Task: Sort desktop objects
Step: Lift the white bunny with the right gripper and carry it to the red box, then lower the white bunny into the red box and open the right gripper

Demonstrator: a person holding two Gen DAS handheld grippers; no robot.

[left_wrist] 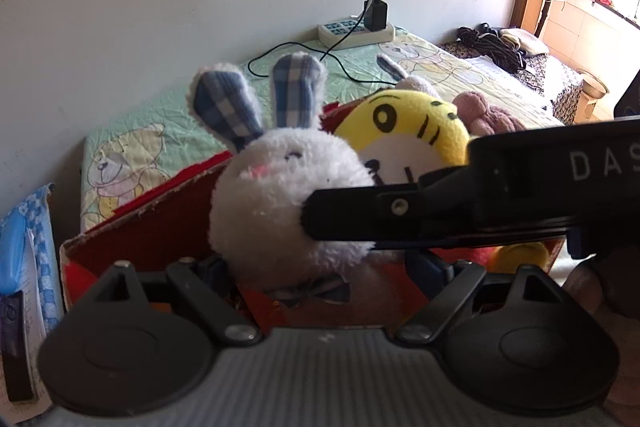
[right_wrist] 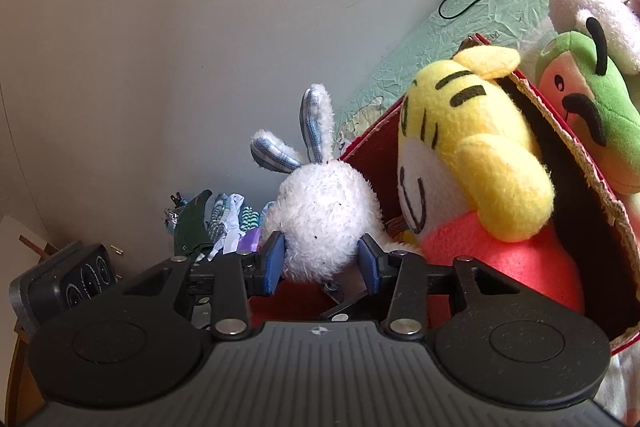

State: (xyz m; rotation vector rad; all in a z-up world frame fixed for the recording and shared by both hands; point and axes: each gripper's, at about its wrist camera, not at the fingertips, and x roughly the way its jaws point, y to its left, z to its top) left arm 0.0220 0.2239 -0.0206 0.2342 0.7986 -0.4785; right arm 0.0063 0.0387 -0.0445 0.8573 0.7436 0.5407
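Right gripper [right_wrist: 323, 264] was clamped on the white rabbit plush [right_wrist: 326, 223], blue pads [right_wrist: 274, 263] pressed to both sides of its head, holding it over the open red box [right_wrist: 576, 147] beside the yellow tiger plush [right_wrist: 472, 155]; left gripper [left_wrist: 320, 269] sat close below the rabbit, fingertips hidden, grip state unclear.

Perhaps five plush toys [right_wrist: 328, 211], one box [right_wrist: 592, 179].

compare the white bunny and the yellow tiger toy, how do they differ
The bunny is white with tall blue-checked ears; the tiger is yellow with black stripes and short ears. The bunny sits between the right gripper pads; nothing grips the tiger. The tiger looks bigger. Both are plush, at the red box.
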